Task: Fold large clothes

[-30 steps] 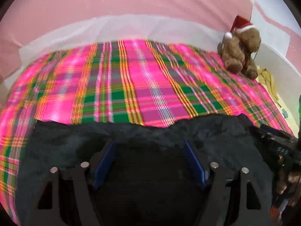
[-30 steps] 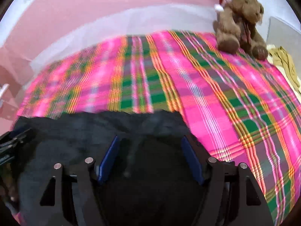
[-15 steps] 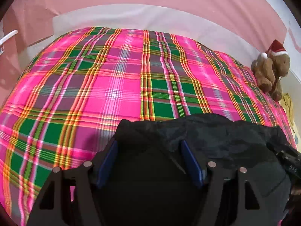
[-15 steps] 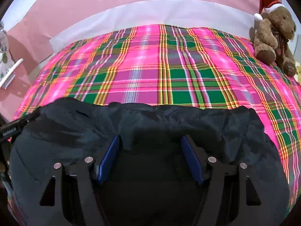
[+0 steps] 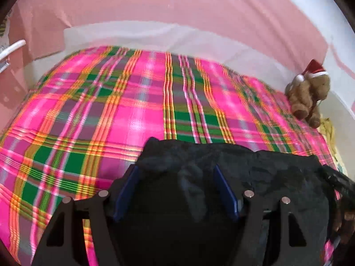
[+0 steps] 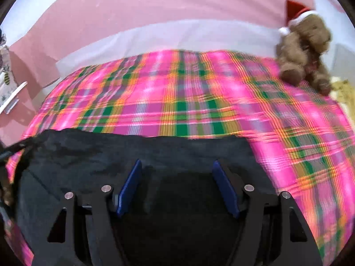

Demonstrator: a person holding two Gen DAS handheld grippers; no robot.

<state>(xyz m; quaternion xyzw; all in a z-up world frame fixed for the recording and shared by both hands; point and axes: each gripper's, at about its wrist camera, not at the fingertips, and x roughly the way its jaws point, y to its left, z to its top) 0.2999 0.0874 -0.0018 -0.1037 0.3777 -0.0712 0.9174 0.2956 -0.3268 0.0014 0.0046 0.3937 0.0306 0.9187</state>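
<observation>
Frankly, my main worry is the black garment (image 5: 277,177) sliding or bunching on the bed before I get a clean fold line. Starting at the left of the left wrist view, the plaid bedspread (image 5: 88,115) lies bare and smooth, so a light dark cloth would likely drag across it if I pulled unevenly. At the lower middle, the left hand-held gripper (image 5: 176,188) stands with its blue pads (image 5: 126,188) well apart and dark cloth lying between and under them; I cannot see the pads pressing on it, so I judge it as open and holding nothing firmly. If I closed there, I might pinch a single layer or a loose ridge and twist the whole piece. Further right, the garment's far edge runs uneven, with a raised hump near the gripper and a flatter stretch toward the lower right. In the right wrist view, the right hand-held gripper (image 6: 177,186) likewise has its pads spread wide over the cloth, not clamped as far as I can tell. The garment (image 6: 88,155) there fills the lower part of the frame, matte, black, lightly wrinkled, its far edge fairly straight across the middle. The teddy bear (image 6: 304,51) at the upper right sits well apart from the cloth, though a wide sweep could reach it. Both views are blurred, so fine creases are beyond me.
</observation>
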